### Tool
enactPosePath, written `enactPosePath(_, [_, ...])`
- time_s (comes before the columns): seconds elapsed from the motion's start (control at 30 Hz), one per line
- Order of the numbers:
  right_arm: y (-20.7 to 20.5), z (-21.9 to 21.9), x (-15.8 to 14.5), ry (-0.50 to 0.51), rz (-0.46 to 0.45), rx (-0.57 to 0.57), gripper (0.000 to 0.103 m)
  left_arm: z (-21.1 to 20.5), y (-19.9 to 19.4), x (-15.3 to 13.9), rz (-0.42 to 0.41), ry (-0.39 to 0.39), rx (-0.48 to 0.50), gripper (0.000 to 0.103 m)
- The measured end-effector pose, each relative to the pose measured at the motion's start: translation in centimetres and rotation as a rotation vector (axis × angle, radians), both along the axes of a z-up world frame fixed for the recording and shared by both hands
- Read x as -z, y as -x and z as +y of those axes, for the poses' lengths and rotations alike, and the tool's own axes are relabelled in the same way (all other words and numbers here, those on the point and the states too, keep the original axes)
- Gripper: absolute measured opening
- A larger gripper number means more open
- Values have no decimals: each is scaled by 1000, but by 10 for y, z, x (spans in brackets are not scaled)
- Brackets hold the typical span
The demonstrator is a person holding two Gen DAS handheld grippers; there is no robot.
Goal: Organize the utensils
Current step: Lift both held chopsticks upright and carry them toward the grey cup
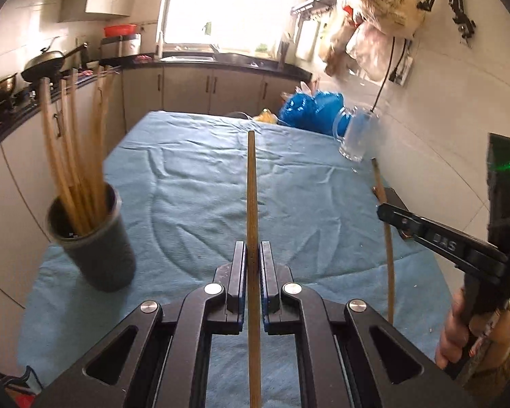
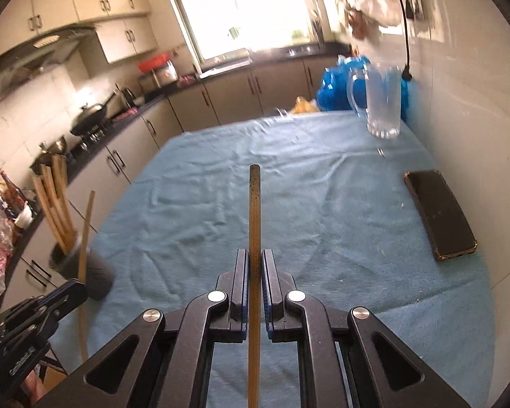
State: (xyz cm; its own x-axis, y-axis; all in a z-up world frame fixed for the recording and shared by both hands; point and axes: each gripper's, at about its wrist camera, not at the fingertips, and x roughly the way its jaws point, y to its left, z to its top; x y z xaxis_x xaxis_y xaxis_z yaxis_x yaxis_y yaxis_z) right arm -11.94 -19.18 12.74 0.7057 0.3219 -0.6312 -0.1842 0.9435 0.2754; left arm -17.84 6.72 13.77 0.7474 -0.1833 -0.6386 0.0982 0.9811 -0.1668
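Observation:
My left gripper (image 1: 253, 251) is shut on a wooden chopstick (image 1: 252, 187) that points forward above the blue cloth (image 1: 193, 183). A second chopstick (image 2: 255, 210) is clamped in my right gripper (image 2: 255, 258), held the same way. A dark cup (image 1: 95, 238) with several chopsticks standing in it sits at the table's left edge, left of both grippers, and shows again as the cup (image 2: 91, 272) in the right wrist view. The right gripper (image 1: 387, 212) appears in the left wrist view with its chopstick (image 1: 389, 265) hanging below it, held by a person's hand (image 1: 465, 333).
A clear glass mug (image 2: 380, 102) stands at the far right of the table by a blue plastic bag (image 2: 336, 85). A dark phone (image 2: 440, 214) lies near the right wall. Kitchen counters with a wok (image 1: 46, 63) run along the left and back.

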Motion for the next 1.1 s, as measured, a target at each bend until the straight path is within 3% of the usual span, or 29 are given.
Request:
enactPosePath(0.43, [60,44,-41,15,-218,-63,8,17,37,-17,-92,-84,-95,6])
enactPosePath(0.77, [78,56,-52,-2,-261,-80,8,25,52,-24,-144,-133,-142,7])
enactPosePath(1.1, [88,66,-61,-12,-297,-99,8,33,59,-27,-159,-121,-149,7])
